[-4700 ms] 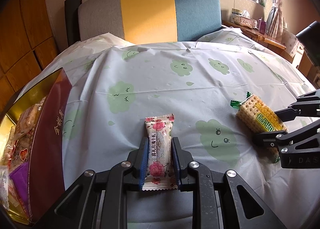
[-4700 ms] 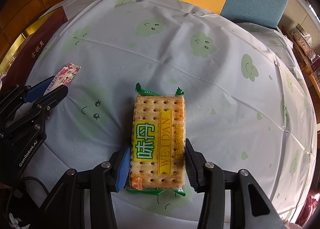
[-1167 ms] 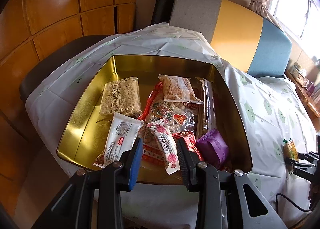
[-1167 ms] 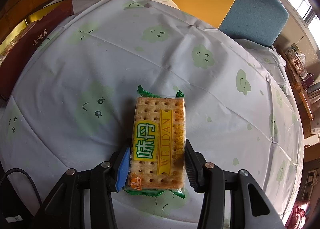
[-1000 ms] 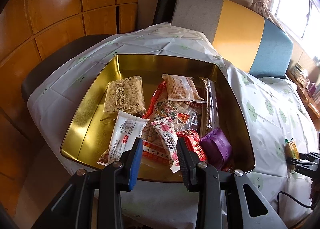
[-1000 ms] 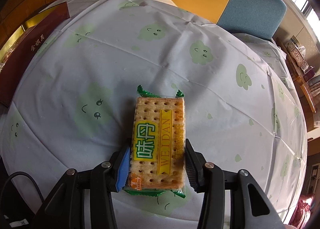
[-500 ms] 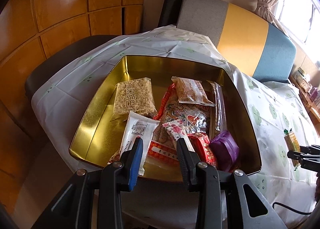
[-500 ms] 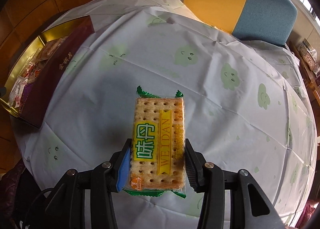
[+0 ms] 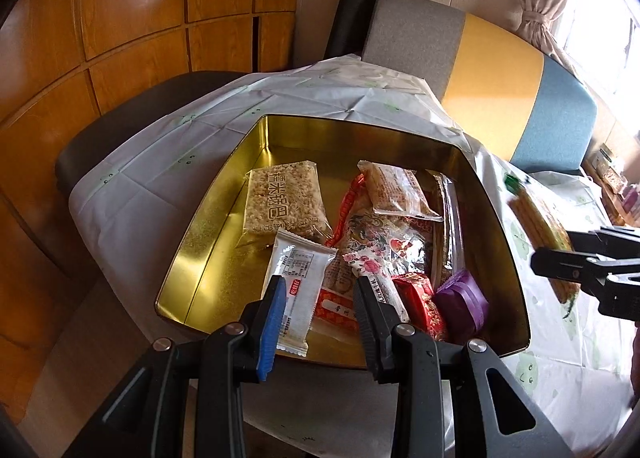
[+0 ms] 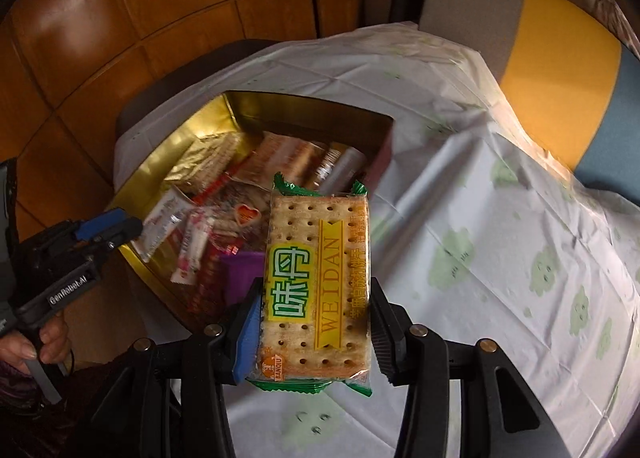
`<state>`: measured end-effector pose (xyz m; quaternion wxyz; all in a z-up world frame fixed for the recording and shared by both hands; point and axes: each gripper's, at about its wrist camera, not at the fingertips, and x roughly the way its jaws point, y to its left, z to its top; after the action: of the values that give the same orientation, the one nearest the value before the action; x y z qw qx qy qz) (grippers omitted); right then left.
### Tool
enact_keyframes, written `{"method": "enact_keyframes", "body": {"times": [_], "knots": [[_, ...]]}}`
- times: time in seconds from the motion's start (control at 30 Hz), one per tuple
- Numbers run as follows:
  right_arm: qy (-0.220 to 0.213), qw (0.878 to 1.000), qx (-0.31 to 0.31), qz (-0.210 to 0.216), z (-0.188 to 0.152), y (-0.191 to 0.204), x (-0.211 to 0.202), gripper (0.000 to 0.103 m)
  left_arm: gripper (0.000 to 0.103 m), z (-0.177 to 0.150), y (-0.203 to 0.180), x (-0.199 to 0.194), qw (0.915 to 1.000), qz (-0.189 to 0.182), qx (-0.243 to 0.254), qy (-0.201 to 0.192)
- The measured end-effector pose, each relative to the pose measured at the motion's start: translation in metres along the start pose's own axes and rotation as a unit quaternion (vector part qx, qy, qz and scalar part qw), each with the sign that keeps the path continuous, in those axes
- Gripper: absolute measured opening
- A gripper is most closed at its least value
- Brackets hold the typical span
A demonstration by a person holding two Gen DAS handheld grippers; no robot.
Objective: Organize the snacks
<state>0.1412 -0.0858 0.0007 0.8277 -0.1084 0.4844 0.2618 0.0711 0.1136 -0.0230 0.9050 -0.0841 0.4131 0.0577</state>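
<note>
A gold tin (image 9: 208,226) holds several wrapped snacks, among them a floral packet (image 9: 366,268) and a white packet (image 9: 300,278). My left gripper (image 9: 320,318) hovers open over the tin's near edge with nothing pressed between its pads. The floral packet lies loose beside its right finger. My right gripper (image 10: 316,290) is shut on a green-edged cracker packet (image 10: 312,234) and holds it in the air beside the tin (image 10: 168,162). In the left wrist view the cracker packet (image 9: 536,218) and right gripper (image 9: 592,270) appear at the tin's right side. A hand holds the left gripper (image 10: 108,230).
The table wears a white cloth with green clouds (image 10: 500,258). A chair with a grey, yellow and blue back (image 9: 492,86) stands behind it, and a dark chair (image 9: 132,126) is at the left. Wood panelling (image 9: 120,18) lines the wall.
My right gripper has carried the cracker packet leftward and up, from over the cloth to the tin's side. The left gripper has hardly moved; the floral packet stays in the tin.
</note>
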Motion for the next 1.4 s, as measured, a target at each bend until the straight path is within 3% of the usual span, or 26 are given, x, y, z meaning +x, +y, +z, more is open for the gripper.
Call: {"method": "enact_keyframes", "body": {"times": [0.3,0.53,0.7,0.77,0.9,1.17,1.3,1.4], "knots": [[0.005,0.999,-0.040,0.029,0.039,0.048,0.040,0.048,0.035,0.002,0.009,0.005,0.9999,0.004,-0.013,0.000],[0.064,0.997,-0.036,0.006,0.039,0.053,0.102,0.050,0.035,0.003,0.016,0.008,0.9997,0.017,-0.018,0.000],[0.044,0.999,-0.011,0.019,0.035,0.047,0.094,0.054,0.037,0.001,0.016,0.009,0.9996,0.017,-0.020,0.004],[0.027,0.999,0.003,0.025,0.033,0.043,0.084,0.064,0.039,0.001,0.016,0.008,0.9996,0.017,-0.021,0.004],[0.002,0.998,0.050,0.050,0.026,0.032,0.066,0.065,0.040,0.001,0.013,0.005,0.9996,0.020,-0.018,-0.001],[-0.061,0.994,0.085,0.002,0.007,0.026,0.029,0.065,0.040,0.000,0.000,-0.008,0.9989,0.040,-0.003,-0.025],[-0.085,0.989,0.114,-0.044,-0.010,0.020,0.012,0.065,0.040,-0.008,-0.008,-0.018,0.9974,0.053,0.006,-0.050],[-0.089,0.983,0.137,-0.089,-0.027,0.017,0.004,0.065,0.049,-0.016,-0.013,-0.023,0.9970,0.050,0.009,-0.058]]}}
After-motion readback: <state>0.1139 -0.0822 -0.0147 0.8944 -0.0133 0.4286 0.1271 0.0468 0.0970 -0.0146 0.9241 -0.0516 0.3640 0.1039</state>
